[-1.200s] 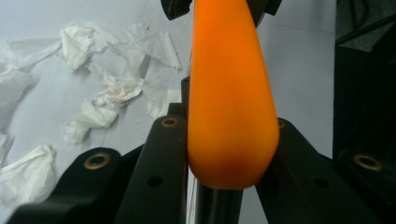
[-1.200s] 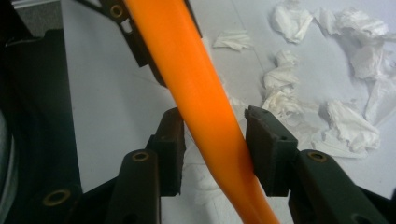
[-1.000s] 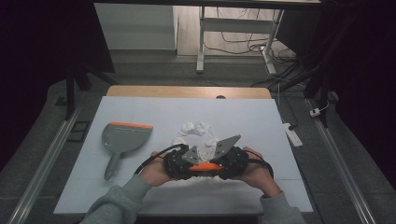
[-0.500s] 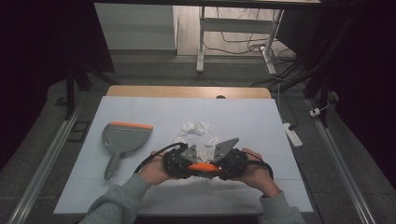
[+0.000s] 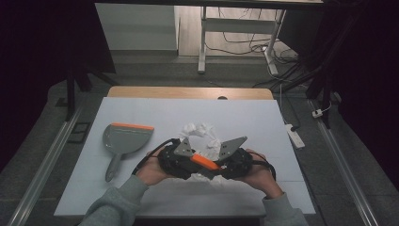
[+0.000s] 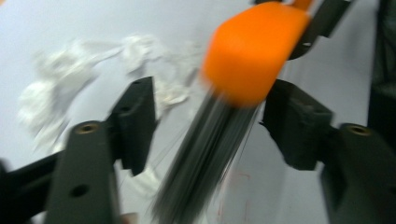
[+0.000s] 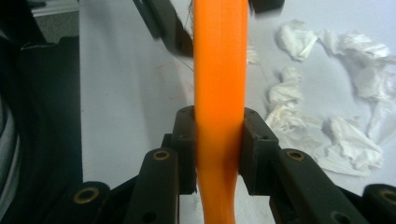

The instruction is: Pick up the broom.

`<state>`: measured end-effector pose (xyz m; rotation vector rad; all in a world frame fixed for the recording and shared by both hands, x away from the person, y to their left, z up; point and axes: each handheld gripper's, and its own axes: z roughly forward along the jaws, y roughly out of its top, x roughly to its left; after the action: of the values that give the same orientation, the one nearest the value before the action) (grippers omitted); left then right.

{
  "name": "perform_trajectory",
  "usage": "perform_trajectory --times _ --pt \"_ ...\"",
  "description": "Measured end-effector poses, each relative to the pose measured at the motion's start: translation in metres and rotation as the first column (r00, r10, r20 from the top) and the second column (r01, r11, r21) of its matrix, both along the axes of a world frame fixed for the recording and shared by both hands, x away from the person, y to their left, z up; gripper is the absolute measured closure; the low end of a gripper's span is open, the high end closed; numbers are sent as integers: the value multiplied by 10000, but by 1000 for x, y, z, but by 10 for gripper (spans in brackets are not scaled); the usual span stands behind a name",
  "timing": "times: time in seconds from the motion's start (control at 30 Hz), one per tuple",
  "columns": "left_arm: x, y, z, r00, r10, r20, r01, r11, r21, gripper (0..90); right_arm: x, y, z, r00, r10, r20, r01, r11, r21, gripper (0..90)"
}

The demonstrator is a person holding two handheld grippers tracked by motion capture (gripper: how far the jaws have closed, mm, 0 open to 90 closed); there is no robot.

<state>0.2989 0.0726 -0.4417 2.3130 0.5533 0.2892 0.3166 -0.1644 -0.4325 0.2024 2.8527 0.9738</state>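
Observation:
An orange-handled brush (image 5: 204, 162) hangs over the table's near middle, between my two grippers. My right gripper (image 7: 219, 135) is shut on its orange handle (image 7: 219, 56), which runs straight up that view. My left gripper (image 6: 210, 112) is open, its jaws standing either side of the brush's orange head (image 6: 252, 51) and grey bristles (image 6: 205, 154) without touching them; the brush is blurred there. In the high view the left gripper (image 5: 186, 165) and right gripper (image 5: 221, 167) face each other closely. Crumpled white paper (image 5: 200, 134) lies just beyond them.
A grey dustpan (image 5: 123, 139) with an orange lip lies to the left, handle toward the near edge. The white tabletop (image 5: 263, 122) is bare to the right and back. Paper scraps (image 7: 345, 135) spread beside the brush. A power strip (image 5: 294, 134) sits off the right edge.
The brush handle has tilted from level to sloping down to the right. Both hands have shifted slightly, staying close together over the paper.

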Motion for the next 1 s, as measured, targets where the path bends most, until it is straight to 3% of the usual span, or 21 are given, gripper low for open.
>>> perform_trajectory --times 0.07,0.23,0.3,0.37,0.47,0.53,0.6,0.67,0.83,1.0 --pt "-5 12 1 9991 426 50 -423 9979 -483 317 1 -4 1 9997 -235 39 235 9996 123 703" --pt "-22 38 -2 9907 1316 344 -1280 9876 -912 293 7 -13 1 9971 -766 32 763 9950 646 703" --pt "-28 50 -3 9859 1629 390 -1581 9819 -1042 293 8 -16 2 9951 -989 86 977 9910 916 703" --pt "-34 63 -5 9789 2003 406 -1943 9736 -1197 293 10 -22 4 9884 -1498 247 1450 9796 1392 703" --pt "-41 86 -10 9617 2733 207 -2662 9492 -1680 294 11 -26 5 9839 -1765 263 1702 9724 1598 703" --pt "-44 99 -14 9423 3338 242 -3251 9302 -1706 296 12 -28 6 9808 -1932 262 1862 9680 1683 703" --pt "-45 111 -18 9256 3779 221 -3703 9159 -1552 291 13 -30 5 9751 -2211 178 2144 9601 1795 703" --pt "-48 121 -20 9119 4099 191 -4017 9012 -1627 286 15 -32 5 9679 -2508 141 2436 9509 1906 703" --pt "-54 144 -30 8876 4605 115 -4530 8772 -1590 287 18 -36 5 9592 -2826 64 2748 9376 2130 703" --pt "-59 158 -39 8703 4924 29 -4863 8605 -1517 289 20 -42 5 9485 -3166 7 3077 9222 2341 703"
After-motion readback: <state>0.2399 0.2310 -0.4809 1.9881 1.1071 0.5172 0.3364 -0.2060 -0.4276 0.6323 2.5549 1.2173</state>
